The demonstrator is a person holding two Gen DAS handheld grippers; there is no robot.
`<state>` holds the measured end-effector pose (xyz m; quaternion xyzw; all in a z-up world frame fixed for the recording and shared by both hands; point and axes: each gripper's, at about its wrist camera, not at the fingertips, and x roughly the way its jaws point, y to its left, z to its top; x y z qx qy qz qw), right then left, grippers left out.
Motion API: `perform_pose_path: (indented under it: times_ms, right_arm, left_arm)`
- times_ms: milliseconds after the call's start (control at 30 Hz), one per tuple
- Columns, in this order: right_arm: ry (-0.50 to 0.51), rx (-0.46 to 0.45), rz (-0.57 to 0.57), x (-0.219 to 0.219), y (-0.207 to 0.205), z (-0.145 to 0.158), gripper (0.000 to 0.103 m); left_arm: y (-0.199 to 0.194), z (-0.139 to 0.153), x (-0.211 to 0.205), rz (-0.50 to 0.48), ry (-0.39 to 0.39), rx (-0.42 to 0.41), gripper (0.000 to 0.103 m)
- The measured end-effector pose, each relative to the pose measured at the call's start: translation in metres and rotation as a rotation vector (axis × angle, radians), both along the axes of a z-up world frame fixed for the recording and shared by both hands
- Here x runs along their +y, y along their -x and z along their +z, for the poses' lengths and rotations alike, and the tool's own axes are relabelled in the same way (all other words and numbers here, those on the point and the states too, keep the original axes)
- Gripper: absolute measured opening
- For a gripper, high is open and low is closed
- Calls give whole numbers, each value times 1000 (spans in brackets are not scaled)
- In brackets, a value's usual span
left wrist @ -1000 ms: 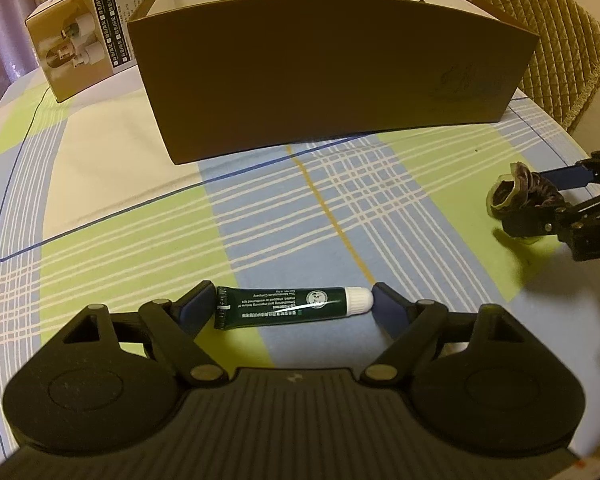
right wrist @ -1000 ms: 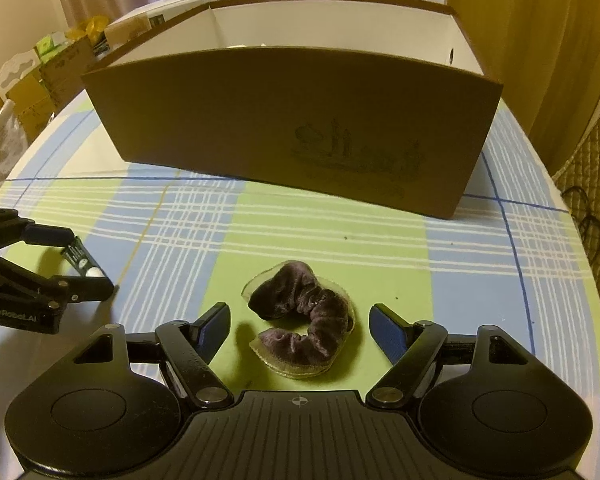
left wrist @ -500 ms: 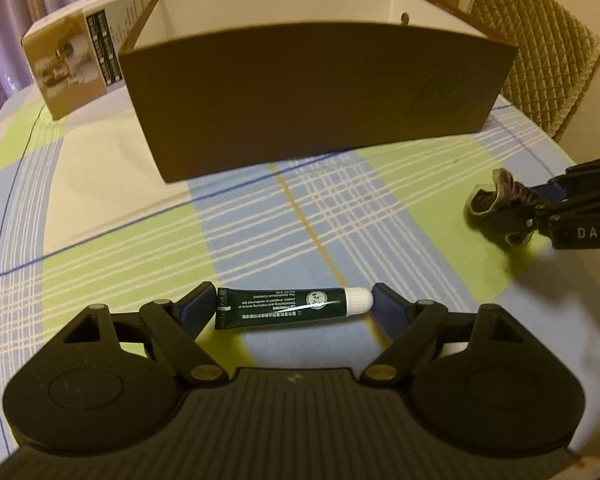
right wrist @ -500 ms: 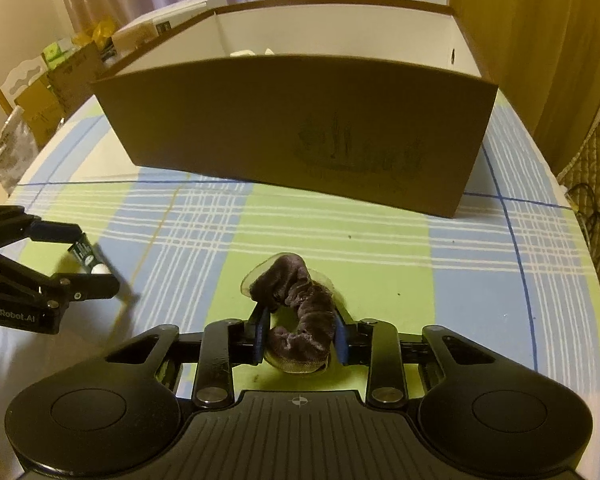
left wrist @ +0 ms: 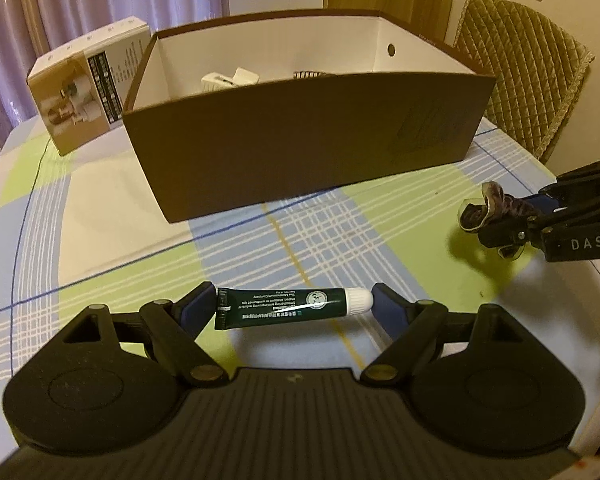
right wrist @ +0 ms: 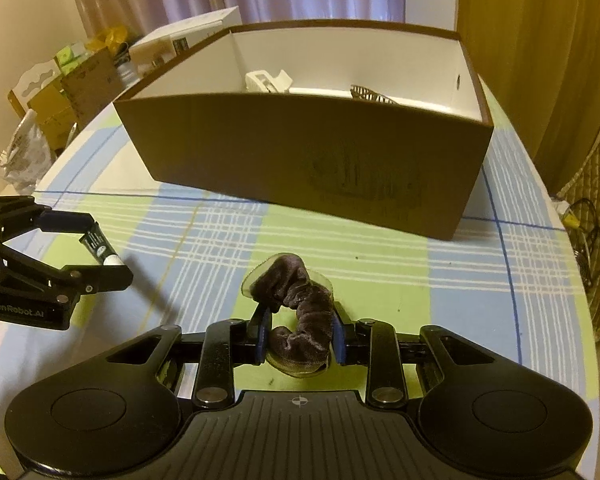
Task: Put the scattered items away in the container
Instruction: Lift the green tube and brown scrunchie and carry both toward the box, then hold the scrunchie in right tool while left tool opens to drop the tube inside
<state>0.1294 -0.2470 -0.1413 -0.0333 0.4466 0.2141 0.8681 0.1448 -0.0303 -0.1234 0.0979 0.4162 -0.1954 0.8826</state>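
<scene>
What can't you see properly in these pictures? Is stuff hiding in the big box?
- Inside the brown box: both views, its front wall hides the floor; only the tops of a white thing and a dark striped thing peek over.
- Green tube lettering: left wrist view, too small to read.
- Scrunchie: right wrist view, its sides sit behind the right gripper fingers.
- Carton behind the box: partly covered by it.

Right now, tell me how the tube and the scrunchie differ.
The tube is stiff, dark green with a white cap; the scrunchie is soft brown velvet. The tube spans the left gripper lengthwise; the scrunchie bunches in the right gripper. Both are held outside the box.
</scene>
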Motion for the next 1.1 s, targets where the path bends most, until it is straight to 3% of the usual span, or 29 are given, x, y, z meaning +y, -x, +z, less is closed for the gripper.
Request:
perform_pose_path:
  times_ms: [600, 1100]
  right_arm:
    - [-36, -108, -22, -8, -16, 49, 27]
    - [-54, -199, -31, -7, -37, 80, 27]
  left_arm:
    - [-22, 43, -5, -24, 38, -132, 81]
    - [-56, 73, -9, -73, 11, -229, 81]
